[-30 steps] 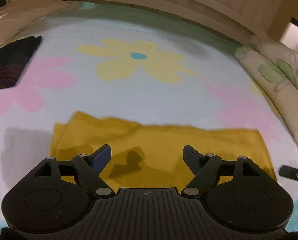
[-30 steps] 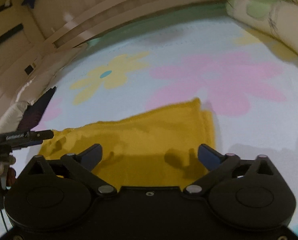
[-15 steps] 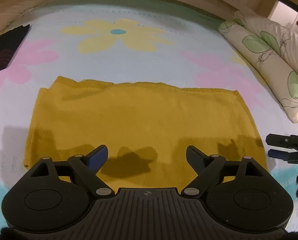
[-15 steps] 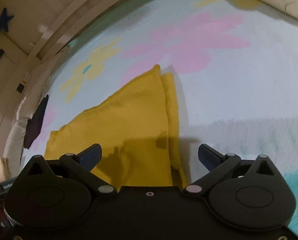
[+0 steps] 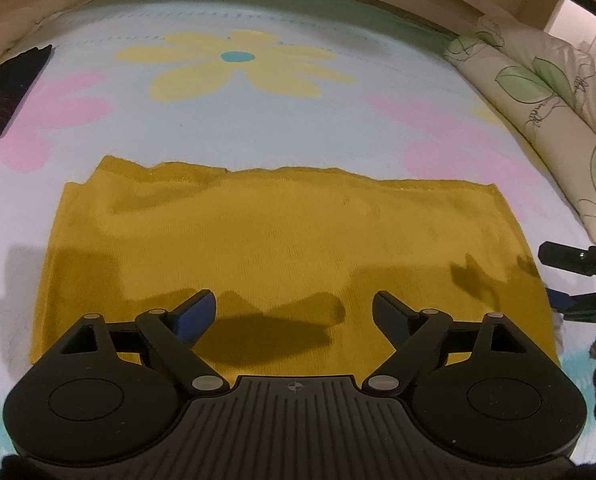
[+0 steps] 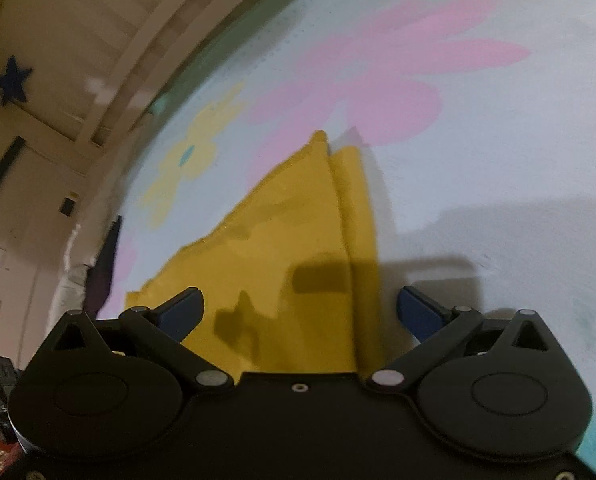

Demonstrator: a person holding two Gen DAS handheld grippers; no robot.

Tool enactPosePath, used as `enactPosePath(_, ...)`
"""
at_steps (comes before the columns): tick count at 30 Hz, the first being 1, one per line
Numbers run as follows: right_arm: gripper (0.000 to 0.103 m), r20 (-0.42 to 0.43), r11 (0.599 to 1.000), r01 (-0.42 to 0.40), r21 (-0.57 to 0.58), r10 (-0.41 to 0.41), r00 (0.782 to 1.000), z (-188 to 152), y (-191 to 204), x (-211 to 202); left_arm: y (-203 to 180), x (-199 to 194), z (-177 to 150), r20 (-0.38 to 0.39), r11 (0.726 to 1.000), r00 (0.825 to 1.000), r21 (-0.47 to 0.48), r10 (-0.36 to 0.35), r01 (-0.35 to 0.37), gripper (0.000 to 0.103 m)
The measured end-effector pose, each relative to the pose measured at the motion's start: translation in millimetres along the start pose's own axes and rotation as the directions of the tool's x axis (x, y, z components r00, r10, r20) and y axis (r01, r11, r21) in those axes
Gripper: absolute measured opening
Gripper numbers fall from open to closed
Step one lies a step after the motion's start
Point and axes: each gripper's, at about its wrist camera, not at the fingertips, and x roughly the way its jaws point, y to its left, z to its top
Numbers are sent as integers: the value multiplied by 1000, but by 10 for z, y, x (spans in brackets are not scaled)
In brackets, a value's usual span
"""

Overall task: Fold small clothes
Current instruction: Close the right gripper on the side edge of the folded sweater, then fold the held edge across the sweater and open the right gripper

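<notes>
**Mustard-yellow garment laid flat, both tongs wide and empty**

Mustard-yellow knit garment (image 5: 290,240) lies spread as a wide rectangle on the bed, over a pale blue flower-print sheet (image 5: 298,120). In the right wrist view its right side edge (image 6: 354,208) shows two stacked layers, so it appears to be folded once already. The flat lay probably serves to line the edges up for the next fold.

Left tongs (image 5: 294,308) hang over the near hem, spread wide, holding nothing. Right tongs (image 6: 300,308) are also spread wide and empty, straddling the layered right edge; this placement suits a pinch on that edge.

Count:
- Yellow garments: one.
- Tongs: two.
- Dark garments: one (image 5: 6,92), at the far left of the bed, well apart from the yellow one.
- Leaf-print pillows (image 5: 546,120): at least one, along the right side.
</notes>
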Motion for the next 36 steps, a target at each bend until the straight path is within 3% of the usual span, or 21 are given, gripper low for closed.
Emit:
enactPosePath(5, 103, 8, 996, -88, 17, 88, 996, 22, -46, 58, -50, 99, 45, -5, 1000, 1000, -8, -11, 11, 85)
enactPosePath(11, 103, 0, 994, -108, 0, 108, 994, 27, -35, 63, -160, 236, 94, -9, 1000, 1000, 5, 3, -3, 88)
enactPosePath(17, 102, -23, 993, -100, -69, 99, 995, 10, 33, 71, -275, 371, 89, -19, 997, 999, 64, 48, -46, 102)
enactPosePath(18, 99, -29, 992, -96, -84, 94, 995, 10, 49, 78, -298, 391, 84, -21, 995, 998, 75, 60, -58, 102)
enactPosePath(20, 67, -52, 991, -73, -108, 68, 996, 13, 92, 98, -336, 413, 73, -14, 993, 997, 93, 80, -79, 102)
enactPosePath(21, 59, -55, 992, -57, -113, 51, 997, 13, 103, 108, -339, 416, 72, -13, 992, 996, 94, 85, -83, 102)
enactPosePath(22, 40, -64, 993, -44, -110, 37, 997, 12, 94, 122, -339, 415, 72, -14, 992, 996, 92, 87, -86, 102)
enactPosePath(23, 31, -85, 994, -41, -99, 32, 996, 10, 77, 148, -337, 414, 77, -18, 992, 996, 89, 89, -87, 102)
enactPosePath(29, 30, -63, 986, 7, -166, -17, 998, -19, 199, 110, -292, 344, 137, -17, 995, 997, 68, 80, -79, 99)
enactPosePath(30, 30, -57, 985, 17, -171, -27, 998, -12, 219, 94, -285, 313, 157, -5, 995, 997, 63, 82, -81, 90)
enactPosePath(33, 30, -54, 982, 45, -183, -56, 997, 8, 306, 58, -330, 213, 156, 26, 993, 997, 92, 78, -80, 89)
enactPosePath(36, 30, -42, 977, 65, -202, -75, 996, 13, 413, 22, -374, 250, 119, 9, 988, 997, 133, 83, -83, 89)
